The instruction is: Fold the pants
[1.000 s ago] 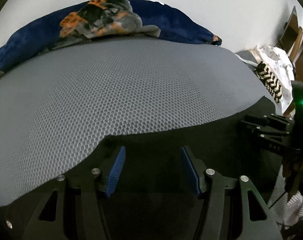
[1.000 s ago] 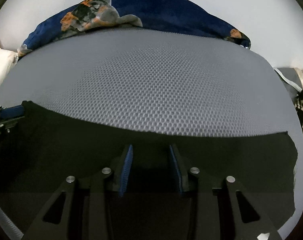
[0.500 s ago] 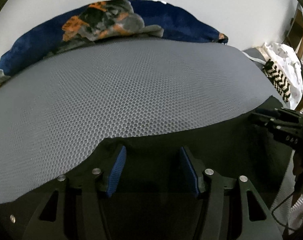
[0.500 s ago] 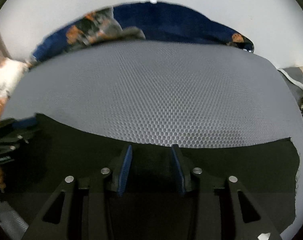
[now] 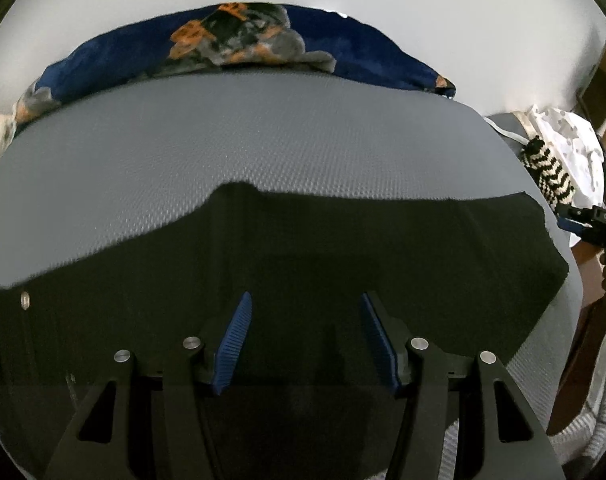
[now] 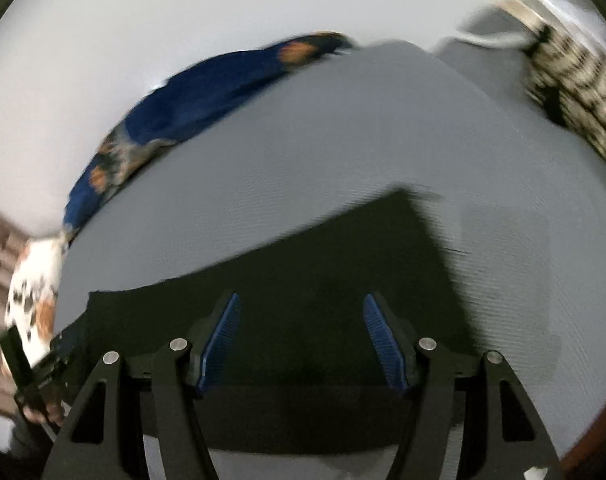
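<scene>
Black pants (image 5: 343,248) lie flat on the grey mesh bed surface (image 5: 243,132). In the left wrist view my left gripper (image 5: 305,336) is open and empty, raised above the pants. My right gripper (image 5: 583,222) shows at that view's right edge, just off the cloth's right end. In the right wrist view, which is blurred, my right gripper (image 6: 299,336) is open and empty above the pants (image 6: 335,272). My left gripper (image 6: 43,364) shows at that view's lower left.
A dark blue patterned blanket (image 5: 231,52) lies along the far edge by the white wall. A black-and-white zigzag cloth (image 5: 551,172) and a white garment (image 5: 571,136) sit at the right. A white patterned cloth (image 6: 35,292) lies at the left.
Both grippers have let go of the pants edge, opened wider and pulled back. The right gripper has swung and tilted; its view is now blurred. The pants lie flat.
</scene>
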{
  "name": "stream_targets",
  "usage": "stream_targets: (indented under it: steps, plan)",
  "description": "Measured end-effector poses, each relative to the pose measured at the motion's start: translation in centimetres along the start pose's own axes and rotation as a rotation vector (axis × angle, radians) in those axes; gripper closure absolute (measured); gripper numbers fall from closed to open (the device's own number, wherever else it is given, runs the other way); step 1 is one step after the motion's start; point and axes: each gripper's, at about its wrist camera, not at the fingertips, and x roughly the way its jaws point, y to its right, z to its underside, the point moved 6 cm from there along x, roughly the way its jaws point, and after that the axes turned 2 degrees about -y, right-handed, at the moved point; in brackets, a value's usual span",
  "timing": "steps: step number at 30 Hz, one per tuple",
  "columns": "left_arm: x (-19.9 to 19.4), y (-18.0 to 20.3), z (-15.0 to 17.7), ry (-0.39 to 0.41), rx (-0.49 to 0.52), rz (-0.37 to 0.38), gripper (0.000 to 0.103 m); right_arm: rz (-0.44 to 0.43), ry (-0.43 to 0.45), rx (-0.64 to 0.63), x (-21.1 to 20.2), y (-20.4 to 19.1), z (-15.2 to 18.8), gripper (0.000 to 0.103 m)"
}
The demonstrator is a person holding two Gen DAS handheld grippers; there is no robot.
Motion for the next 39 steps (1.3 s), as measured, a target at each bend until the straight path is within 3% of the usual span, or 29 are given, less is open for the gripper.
stream_targets:
  steps: [6,9,13,19,20,21,23,33,39]
  plan:
    - [0.5,0.7,1.3,-0.031,-0.041,-0.013,0.046,-0.011,-0.057,0.089,-0.2,6.8,0.2,0.054]
    - [1.0,1.2,1.7,-0.052,-0.052,-0.017,0.046,-0.090,-0.095,0.112,0.5,8.0,0.2,0.063]
    - [1.6,2.0,2.1,-0.075,-0.051,-0.022,0.046,-0.089,-0.114,0.119,1.7,9.4,0.2,0.064]
    - [2.0,2.5,2.0,-0.083,-0.059,-0.022,0.046,-0.183,-0.103,0.110,1.7,10.6,0.2,0.065]
    - [2.2,2.5,2.0,-0.088,-0.062,-0.023,0.046,-0.192,-0.099,0.108,1.7,10.6,0.2,0.068]
    - [2.4,2.5,2.1,-0.096,-0.065,-0.023,0.046,-0.215,-0.107,0.107,1.9,10.5,0.3,0.079]
    - [2.8,2.4,2.4,-0.109,-0.075,-0.026,0.046,-0.234,-0.141,0.097,2.5,10.4,1.0,0.092]
    - [3.0,2.1,3.1,-0.083,-0.086,-0.029,0.045,-0.278,-0.117,0.090,3.6,8.6,0.3,0.092]
    - [2.9,1.8,3.0,-0.074,-0.087,-0.022,0.044,-0.206,-0.132,0.056,3.0,8.2,0.6,0.089]
